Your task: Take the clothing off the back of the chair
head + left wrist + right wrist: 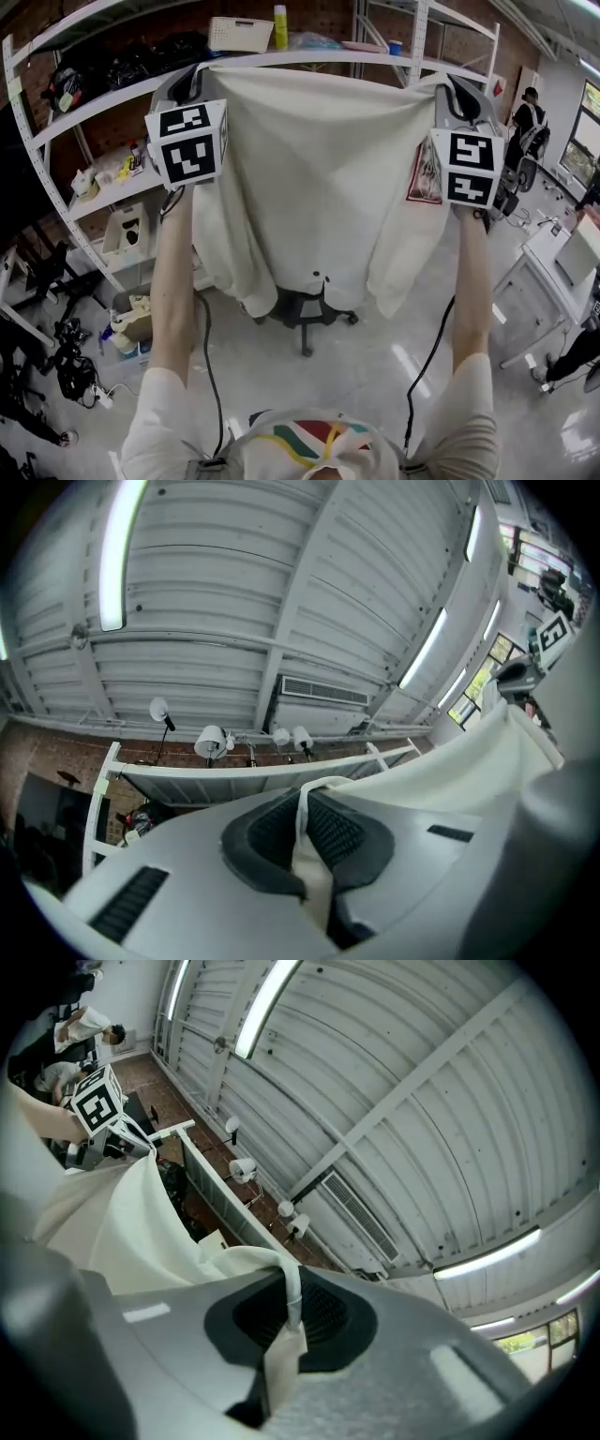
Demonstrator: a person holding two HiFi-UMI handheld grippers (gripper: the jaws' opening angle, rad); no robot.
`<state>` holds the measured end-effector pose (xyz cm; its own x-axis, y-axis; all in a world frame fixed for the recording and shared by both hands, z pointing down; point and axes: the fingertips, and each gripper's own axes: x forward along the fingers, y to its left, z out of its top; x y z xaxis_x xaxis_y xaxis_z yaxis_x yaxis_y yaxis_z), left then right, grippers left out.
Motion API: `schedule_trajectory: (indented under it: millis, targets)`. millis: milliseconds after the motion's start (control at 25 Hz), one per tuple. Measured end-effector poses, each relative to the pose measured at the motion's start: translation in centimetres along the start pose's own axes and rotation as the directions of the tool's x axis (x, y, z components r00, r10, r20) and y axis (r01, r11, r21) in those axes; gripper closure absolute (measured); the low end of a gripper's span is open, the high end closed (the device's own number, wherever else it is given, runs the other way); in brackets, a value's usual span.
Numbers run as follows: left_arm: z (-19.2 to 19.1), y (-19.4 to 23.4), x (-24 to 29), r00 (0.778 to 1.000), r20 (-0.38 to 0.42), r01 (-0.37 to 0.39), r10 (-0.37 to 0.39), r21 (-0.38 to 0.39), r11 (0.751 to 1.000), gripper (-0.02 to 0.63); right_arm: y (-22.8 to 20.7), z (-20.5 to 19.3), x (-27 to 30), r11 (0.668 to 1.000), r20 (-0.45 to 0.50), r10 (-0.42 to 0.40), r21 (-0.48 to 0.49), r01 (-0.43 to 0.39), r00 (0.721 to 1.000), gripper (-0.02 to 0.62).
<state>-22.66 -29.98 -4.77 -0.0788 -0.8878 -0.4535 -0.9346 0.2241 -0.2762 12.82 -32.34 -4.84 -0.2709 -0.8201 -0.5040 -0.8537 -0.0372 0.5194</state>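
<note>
Pinching a fold of the cream clothing (319,178), the left gripper's (302,810) dark ribbed fingers (345,834) are pressed together on the fabric. The right gripper's (291,1309) fingers (323,1318) are clamped the same way on another edge of it. Both grippers tilt upward toward the corrugated ceiling (234,592) with its strip lights. In the head view two bare forearms reach forward and up, roughly parallel, with each marker cube facing the camera. The clothing hangs spread between them like a sheet, held by its top corners, its lower hem dangling free. Beneath it a black swivel chair (302,314) stands on the pale glossy floor (375,375). The hem hangs in front of the chair's upper part, and whether it touches cannot be told. Behind is a white shelf rack (94,103) against a brick wall, cluttered with boxes and bags. A person (530,117) stands far off at the right.
</note>
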Motion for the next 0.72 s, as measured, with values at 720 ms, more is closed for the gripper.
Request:
schedule_trajectory:
  millis: [720]
  targets:
    - [15.2, -1.6, -7.5, 0.950, 0.298, 0.115, -0.092, -0.059, 0.992, 0.588, -2.2, 14.8, -5.3, 0.996, 0.338, -0.059, 0.081, 0.033, 0.939, 0.588]
